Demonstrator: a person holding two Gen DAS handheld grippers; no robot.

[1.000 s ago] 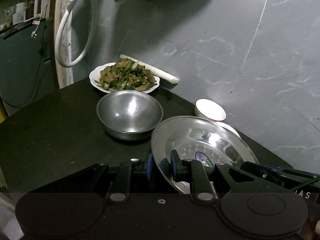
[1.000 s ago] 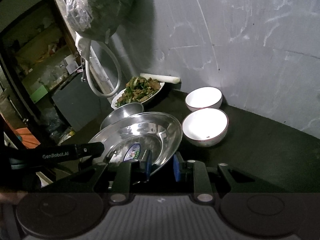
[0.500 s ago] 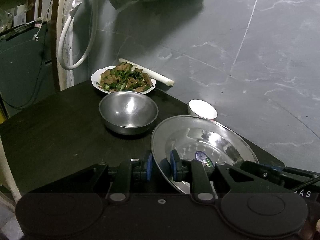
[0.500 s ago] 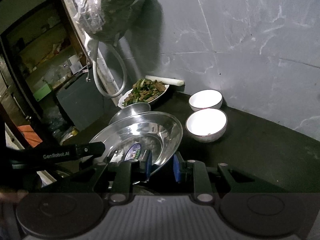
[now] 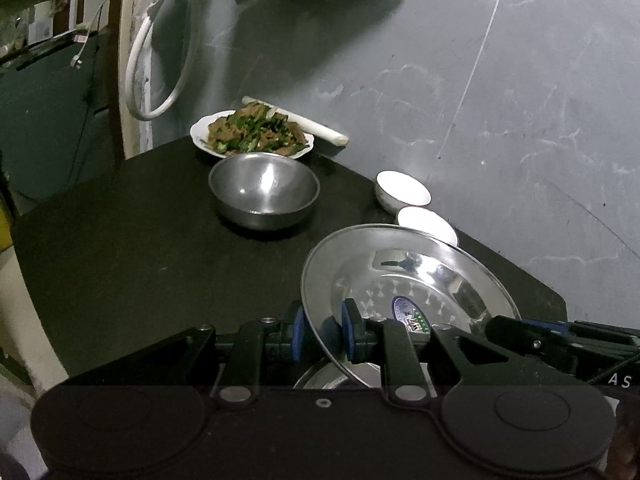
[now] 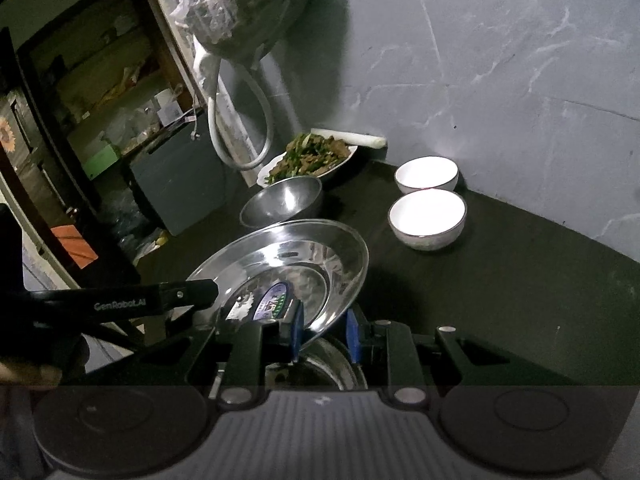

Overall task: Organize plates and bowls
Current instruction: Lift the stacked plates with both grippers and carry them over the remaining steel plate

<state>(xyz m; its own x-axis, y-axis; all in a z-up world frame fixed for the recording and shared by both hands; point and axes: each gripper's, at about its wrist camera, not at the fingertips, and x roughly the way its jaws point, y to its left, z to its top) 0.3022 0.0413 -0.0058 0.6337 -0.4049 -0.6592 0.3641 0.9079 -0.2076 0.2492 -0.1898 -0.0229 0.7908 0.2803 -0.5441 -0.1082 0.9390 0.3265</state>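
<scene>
Both grippers grip the rim of the same steel plate [image 5: 404, 280]: the left gripper [image 5: 322, 330] has its blue pads clamped on the plate's lower-left edge, and the right gripper [image 6: 324, 334] pinches the plate's near edge at lower centre of its view. Compared with a second ago, the plate sits higher above the dark table [image 5: 132, 240], tilted, and a second steel dish [image 6: 320, 364] now shows beneath it at the bottom of both views. The steel bowl [image 5: 264, 188], the two white bowls [image 6: 427, 218] and the plate of food [image 5: 252, 134] stay put toward the upper middle. The lift seems done; the carry comes next.
</scene>
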